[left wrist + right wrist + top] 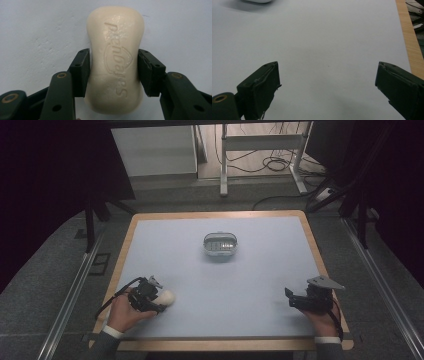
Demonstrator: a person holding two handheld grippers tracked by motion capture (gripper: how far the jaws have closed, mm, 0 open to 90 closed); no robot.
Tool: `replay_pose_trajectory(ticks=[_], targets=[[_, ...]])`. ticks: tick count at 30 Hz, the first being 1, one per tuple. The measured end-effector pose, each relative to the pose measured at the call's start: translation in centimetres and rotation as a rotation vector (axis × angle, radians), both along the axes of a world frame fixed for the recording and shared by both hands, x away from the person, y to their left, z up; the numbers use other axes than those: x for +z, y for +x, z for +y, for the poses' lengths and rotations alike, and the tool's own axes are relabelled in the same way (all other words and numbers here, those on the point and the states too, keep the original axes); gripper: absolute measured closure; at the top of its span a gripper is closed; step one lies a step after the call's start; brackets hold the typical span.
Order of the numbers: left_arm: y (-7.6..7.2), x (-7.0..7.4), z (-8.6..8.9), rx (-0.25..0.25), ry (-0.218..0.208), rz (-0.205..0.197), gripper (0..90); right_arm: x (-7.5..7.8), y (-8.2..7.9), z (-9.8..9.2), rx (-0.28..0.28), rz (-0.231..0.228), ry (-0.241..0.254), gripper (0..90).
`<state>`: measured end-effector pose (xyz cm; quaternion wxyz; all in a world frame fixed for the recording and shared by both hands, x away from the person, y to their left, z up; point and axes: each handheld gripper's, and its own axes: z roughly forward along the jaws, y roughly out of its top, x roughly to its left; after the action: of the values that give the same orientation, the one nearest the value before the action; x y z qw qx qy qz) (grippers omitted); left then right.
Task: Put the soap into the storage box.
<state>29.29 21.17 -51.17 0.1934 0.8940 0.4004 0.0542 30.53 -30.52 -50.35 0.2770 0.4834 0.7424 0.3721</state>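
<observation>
Clamping the soap bar (115,60) at its waist, the left gripper (150,301) has it near the table's (260,280) front-left; right gripper (327,92) gapes empty. Next, probably a steady lift toward the soap dish (220,245).

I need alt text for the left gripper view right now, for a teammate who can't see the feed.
A cream bar of soap with raised lettering lies lengthwise on the pale table, clamped at its narrow middle by the left gripper. The two black jaws rise from the bottom edge and press against the bar's left and right sides.
</observation>
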Motion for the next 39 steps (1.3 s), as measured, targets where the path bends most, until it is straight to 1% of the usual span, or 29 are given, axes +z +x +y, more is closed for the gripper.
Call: replay_pose_trajectory(ticks=[10,19,20,22,26,33,39], targets=[[0.1,0.3,0.6,0.002,-0.007,-0.01,49.4,-0.1,0.0,-0.1,-0.001,0.002,-0.006,5.3],[0.3,1.7,1.2,0.003,-0.029,-0.027,49.4,-0.2,0.1,-0.1,-0.004,0.004,-0.007,5.3],[0.3,1.8,1.2,0.004,-0.034,-0.025,49.4,-0.2,0.1,-0.1,-0.004,0.004,-0.008,5.3],[0.4,2.0,1.3,0.009,-0.039,-0.038,49.4,-0.2,0.1,-0.1,-0.006,0.006,-0.007,5.3],[0.7,2.2,1.4,0.009,-0.045,-0.036,49.4,-0.3,0.1,-0.2,-0.009,0.005,-0.009,5.3],[1.4,3.2,1.4,0.002,-0.056,-0.044,49.4,-0.3,0.1,-0.2,-0.009,0.008,-0.011,5.3],[2.0,3.7,1.4,0.005,-0.064,-0.051,49.4,-0.3,0.1,-0.2,-0.01,0.008,-0.009,5.3]])
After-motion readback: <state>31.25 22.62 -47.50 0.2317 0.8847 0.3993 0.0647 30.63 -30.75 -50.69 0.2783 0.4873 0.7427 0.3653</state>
